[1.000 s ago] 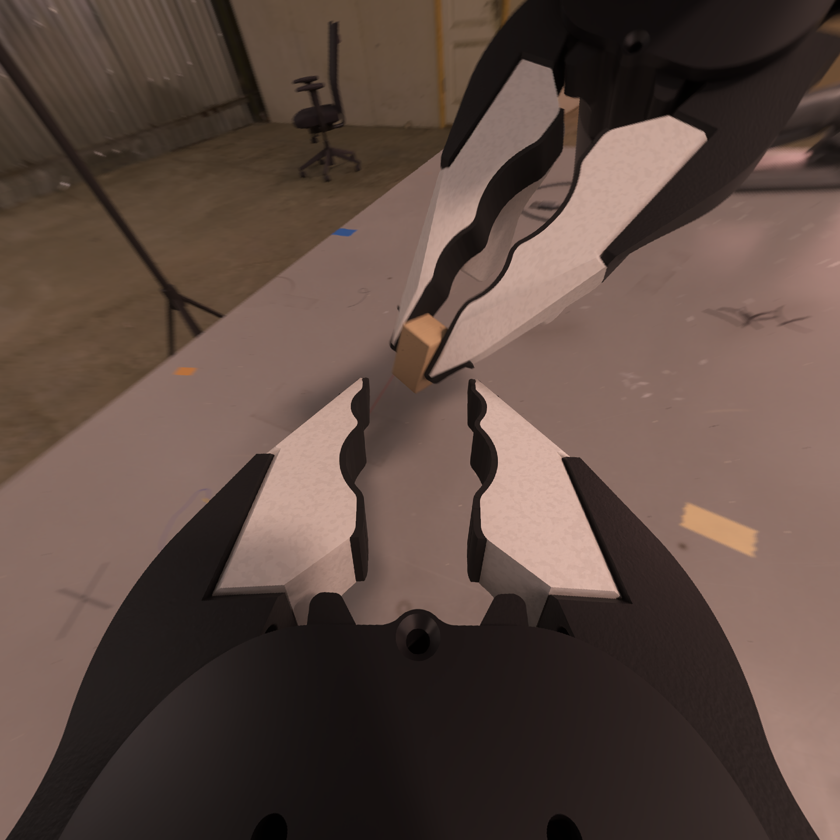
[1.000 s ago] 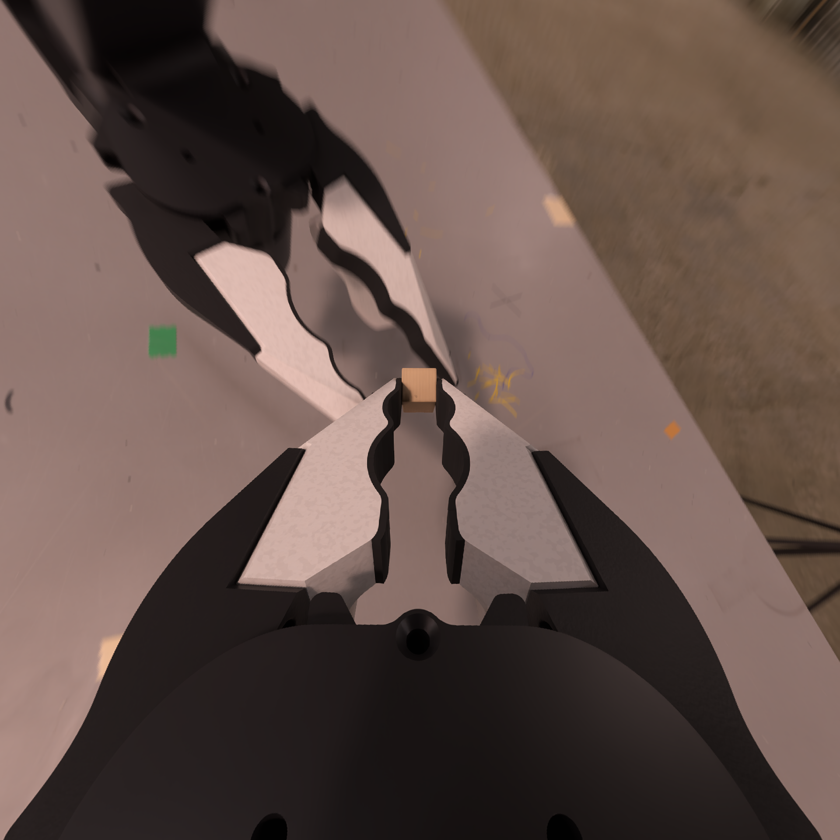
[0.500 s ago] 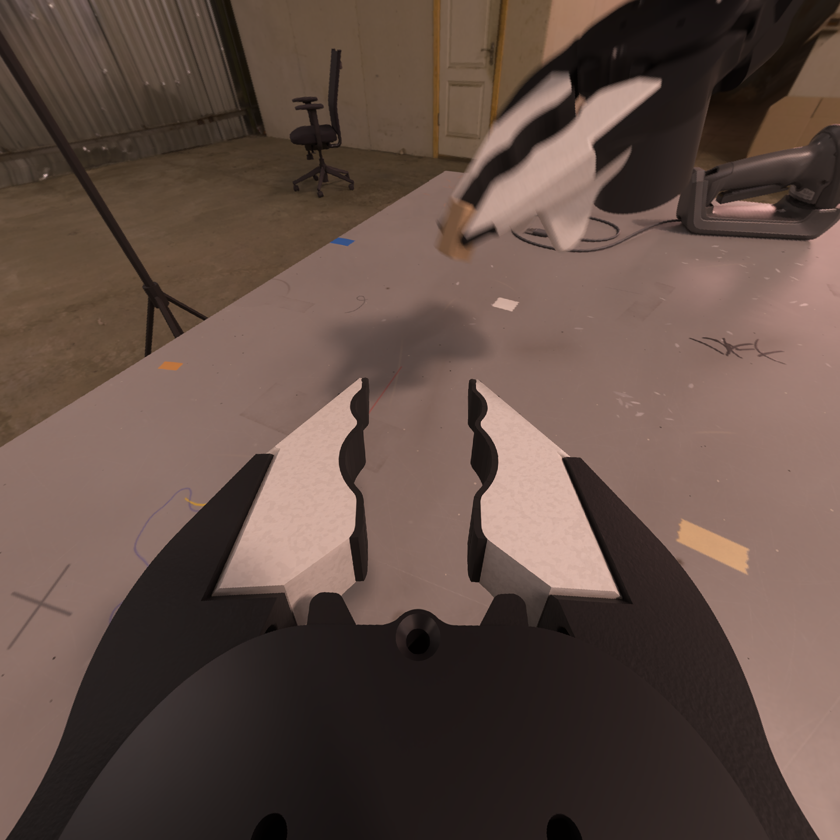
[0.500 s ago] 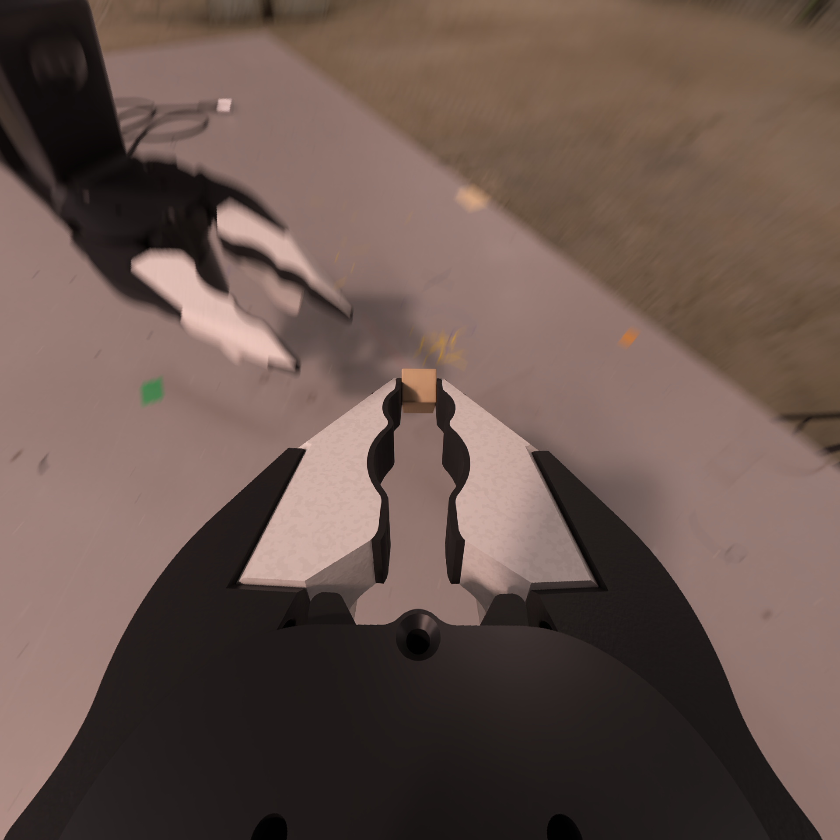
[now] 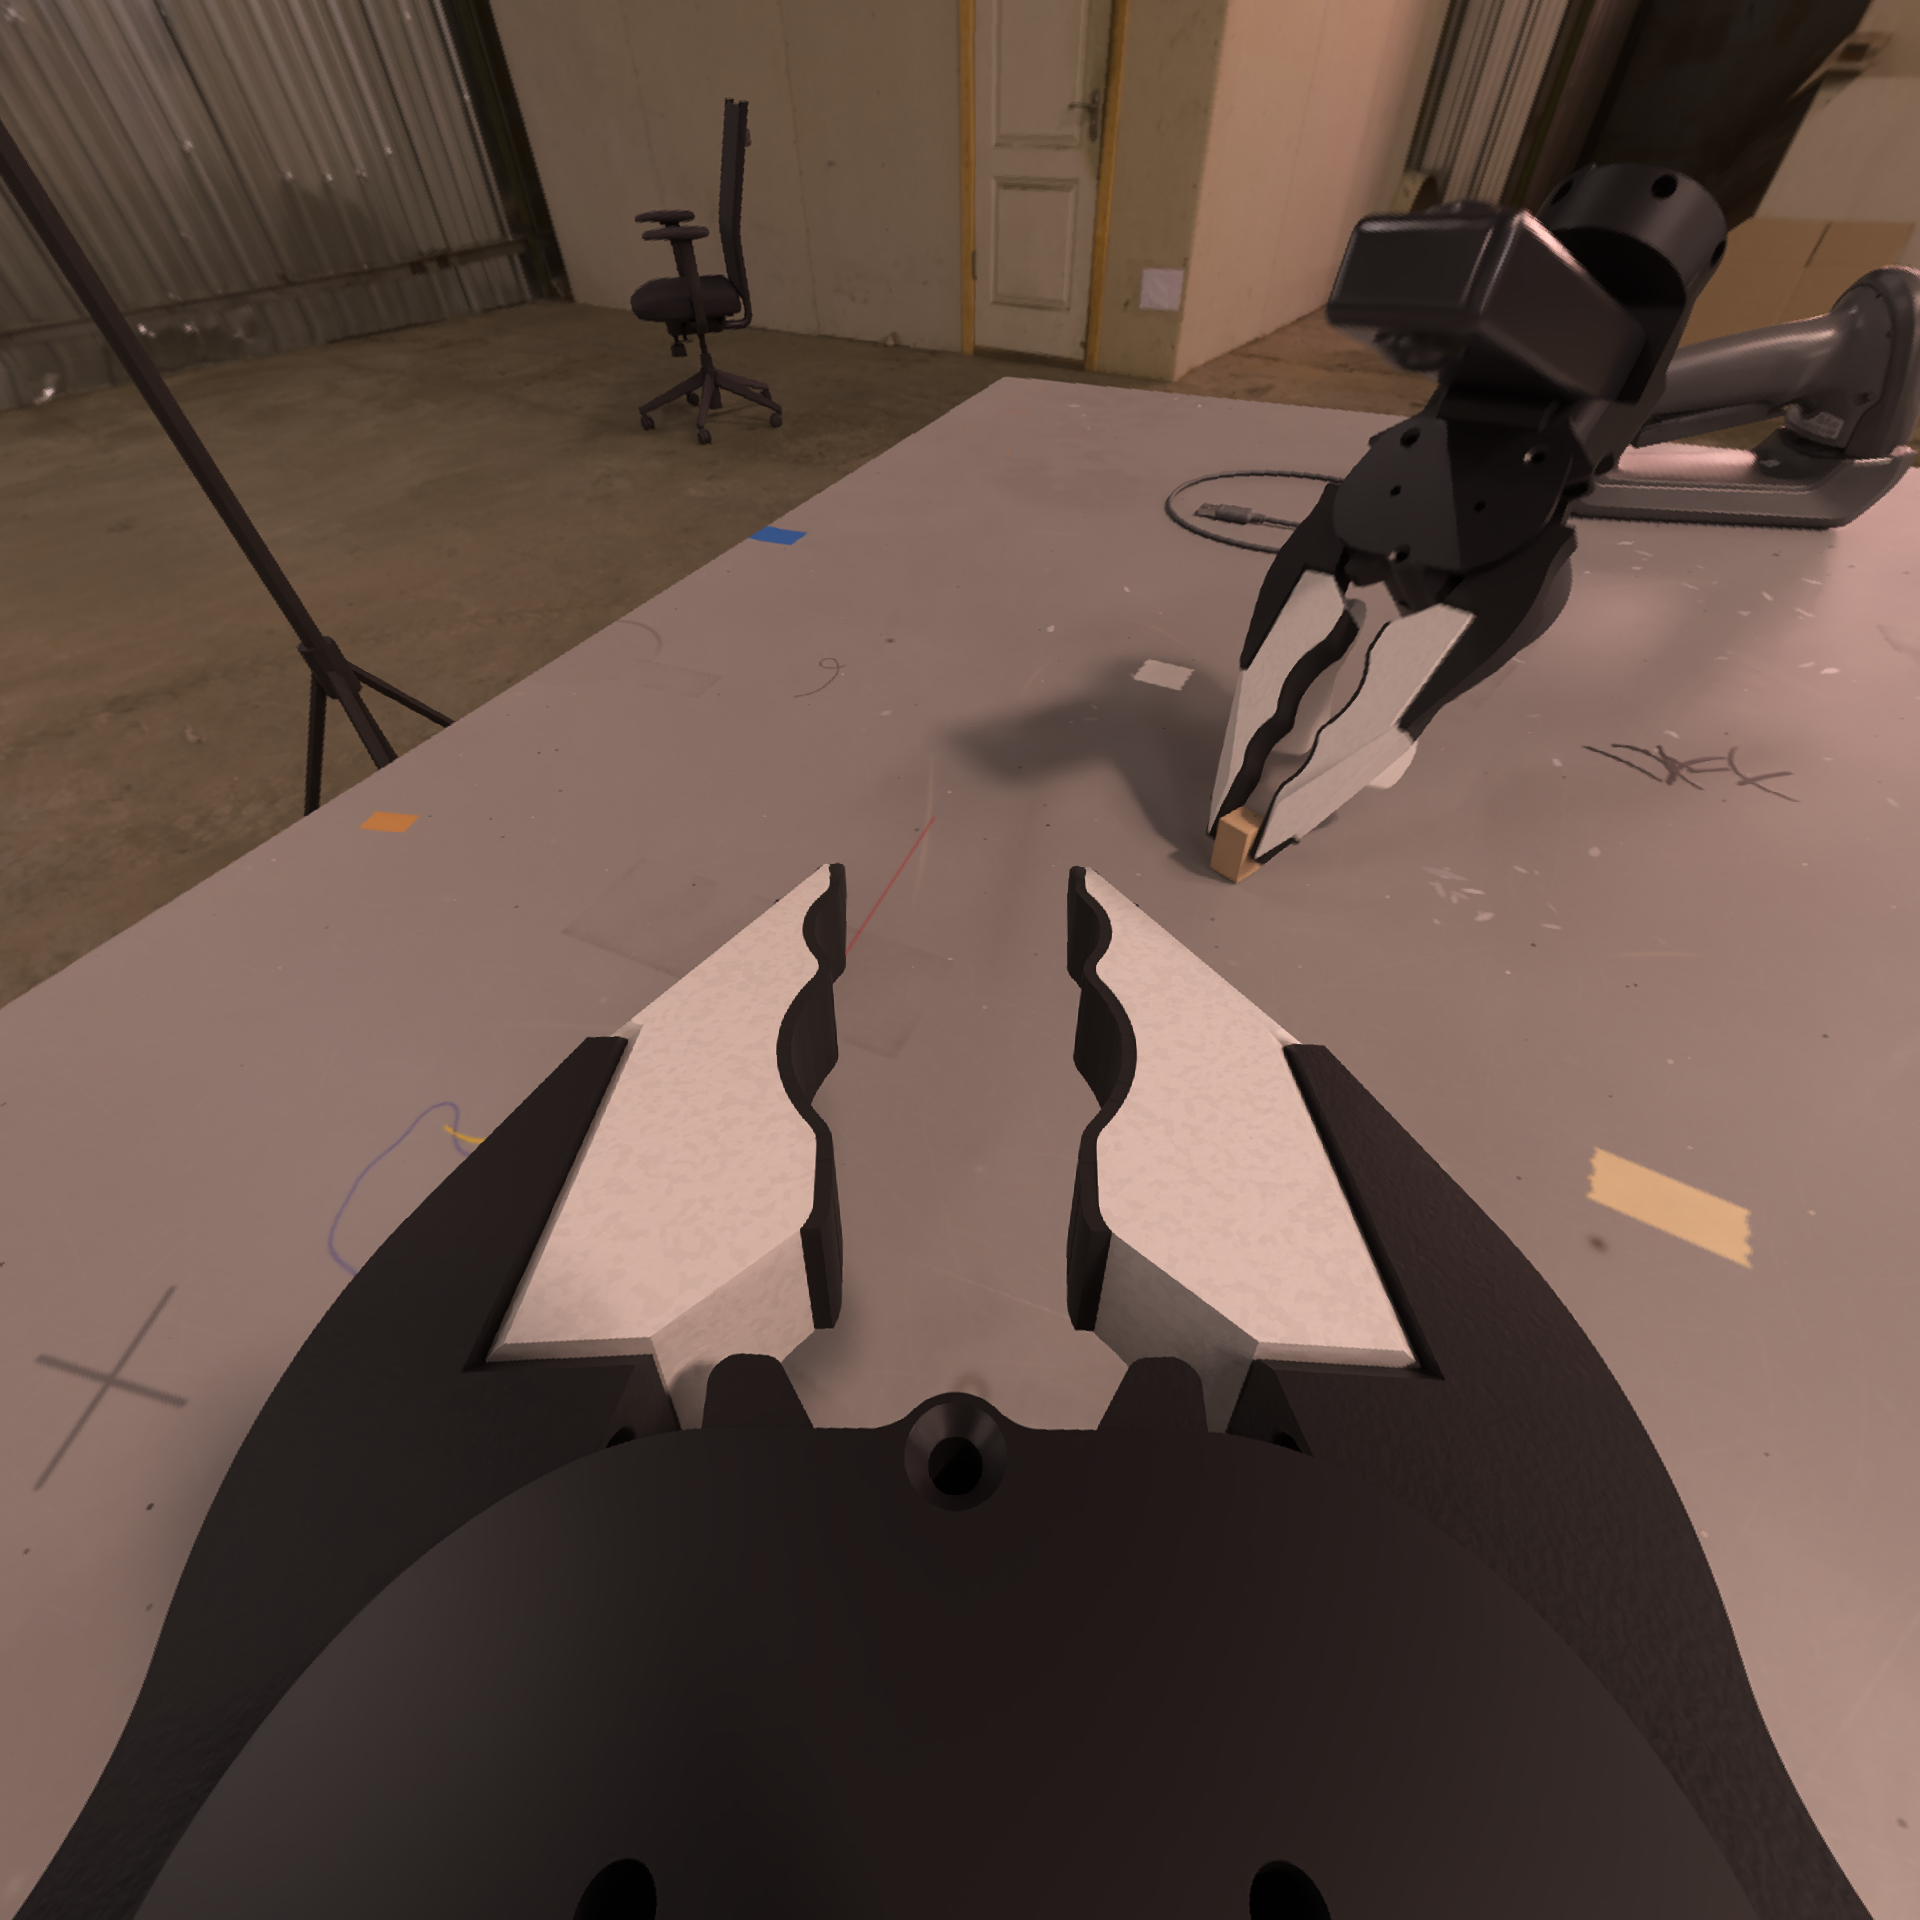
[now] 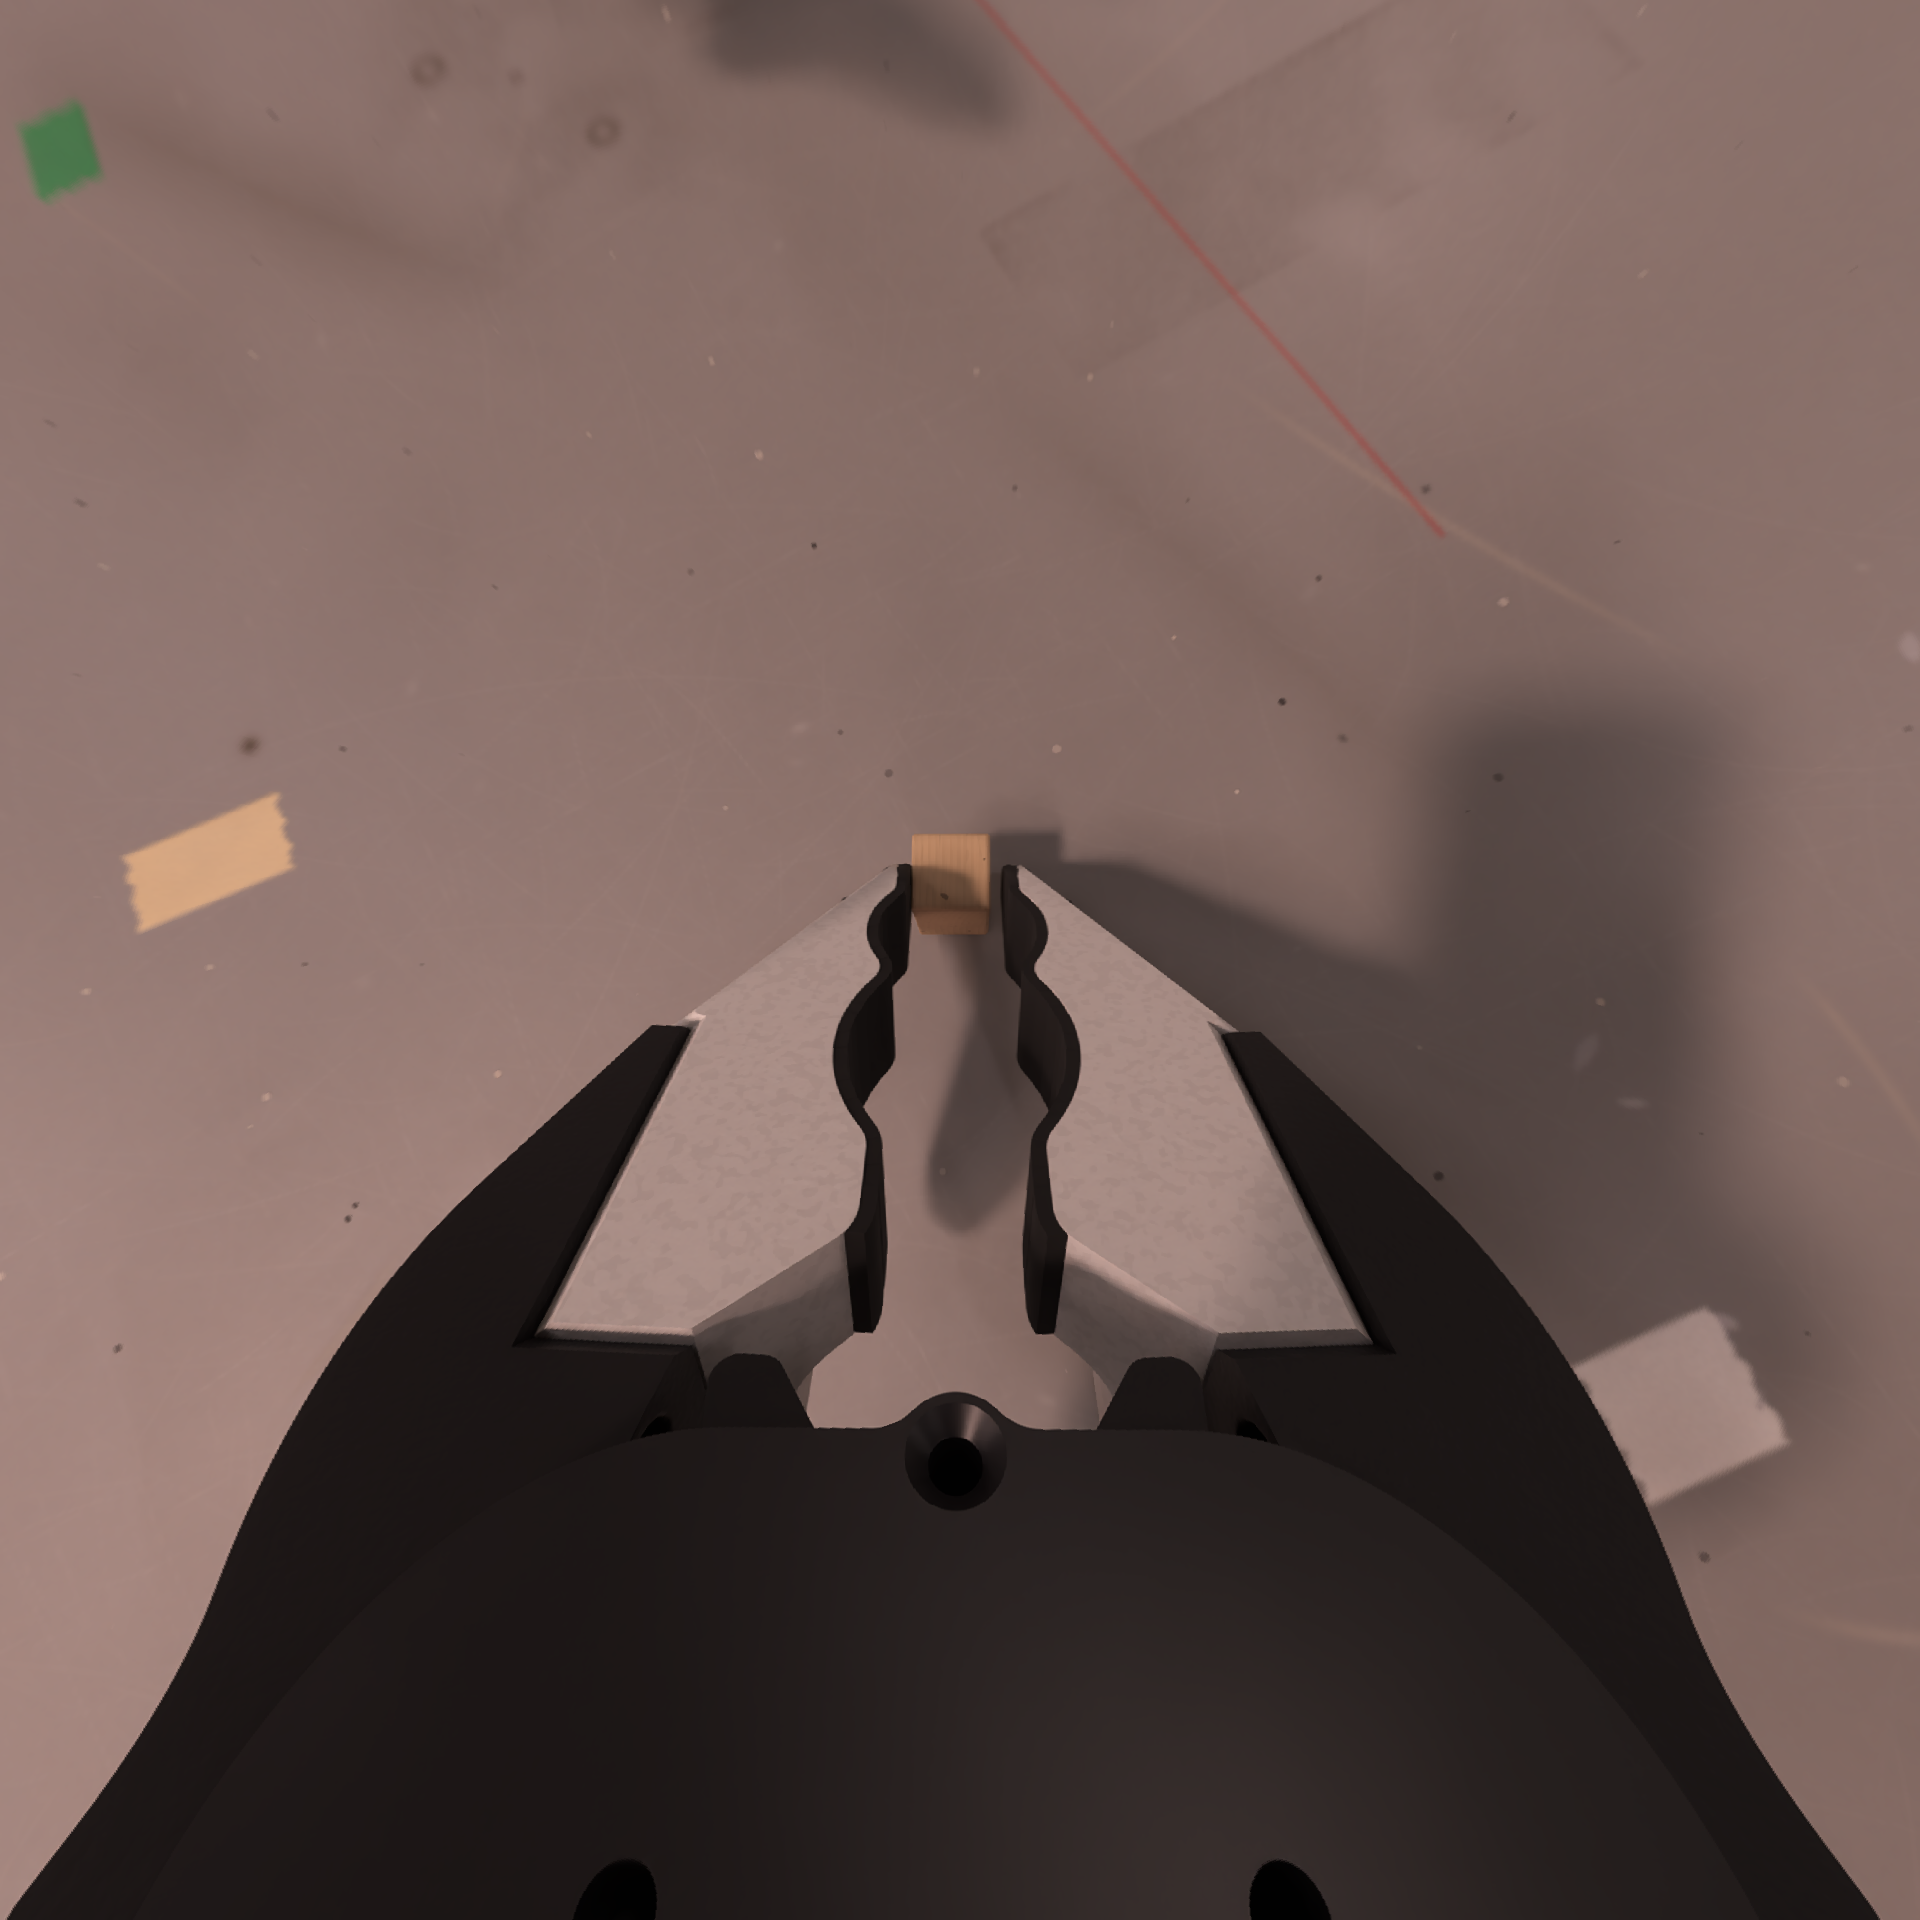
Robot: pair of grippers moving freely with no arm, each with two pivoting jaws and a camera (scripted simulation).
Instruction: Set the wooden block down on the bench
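Observation:
A small light wooden block (image 6: 948, 883) sits between my right gripper's (image 6: 956, 883) fingertips, and the gripper is shut on it. In the left wrist view the right gripper (image 5: 1247, 836) points steeply down, and the block (image 5: 1233, 847) at its tips touches the grey bench (image 5: 623, 790), with its shadow right beside it. My left gripper (image 5: 956, 883) is open and empty. It hovers low over the bench, to the left of the block and nearer than it.
A grey handheld tool (image 5: 1766, 416) and a coiled cable (image 5: 1236, 509) lie at the far right of the bench. Tape pieces lie flat: tan (image 5: 1668, 1205), green (image 6: 60, 149), white (image 6: 1673, 1413). The bench's left edge drops to the floor, where a tripod (image 5: 312, 665) and an office chair (image 5: 696, 301) stand.
My right gripper carried the block up and away from the left gripper's tips, then right and down onto the bench. The left gripper stayed open and drew back.

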